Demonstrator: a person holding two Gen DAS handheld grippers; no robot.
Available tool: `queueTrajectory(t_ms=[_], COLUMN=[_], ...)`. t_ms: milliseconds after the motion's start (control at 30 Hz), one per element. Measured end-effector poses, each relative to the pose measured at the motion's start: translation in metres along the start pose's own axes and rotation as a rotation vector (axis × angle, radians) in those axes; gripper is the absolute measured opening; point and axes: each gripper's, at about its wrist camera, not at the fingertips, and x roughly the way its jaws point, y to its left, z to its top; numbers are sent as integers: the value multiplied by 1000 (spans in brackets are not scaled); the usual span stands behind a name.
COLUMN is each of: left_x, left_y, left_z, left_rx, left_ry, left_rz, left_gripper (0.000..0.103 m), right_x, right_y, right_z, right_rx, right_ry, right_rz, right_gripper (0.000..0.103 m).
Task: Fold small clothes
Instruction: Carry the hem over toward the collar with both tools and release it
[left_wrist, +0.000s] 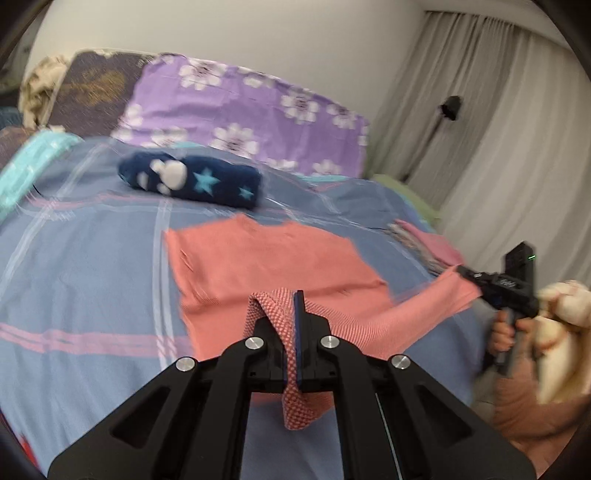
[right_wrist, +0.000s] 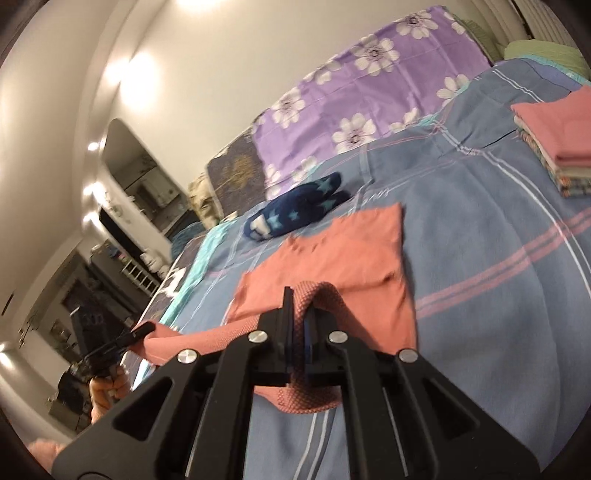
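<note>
Both claws, the left gripper (left_wrist: 295, 314) and right gripper (right_wrist: 299, 310), are clamped on the near hem of a salmon shirt (left_wrist: 266, 258) spread on the bedspread (left_wrist: 81, 266). Beyond lie a navy bundle (left_wrist: 192, 181) and, rightward, folded clothes (right_wrist: 554, 147).

Both wrist views look low and close along their fingers, sharing the bed (left_wrist: 92, 258) (right_wrist: 498, 295).
</note>
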Motion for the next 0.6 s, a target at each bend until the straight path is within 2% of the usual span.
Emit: queueTrajectory(t_ms=[200,367,467,533,600], left_x=[60,129,180,218,235], left_y=[15,43,72,91,103], left_z=[56,84,79,63,46], left_rx=[20,22,12,17,18], left_ry=[13,91,183,265,303], left_rz=[73,166,218,263,263], left_gripper=[2,3,5,14,19], right_x=[81,146,197,219,226], right_y=[-18,-46,-77,-96,-107], right_z=[59,88,89,77,67], right_rx=[38,66,86,104,124], right_ry=[29,68,155,210,232], right_rz=[-62,-142,-224,-268,-255], right_gripper=[5,5,9,9,9])
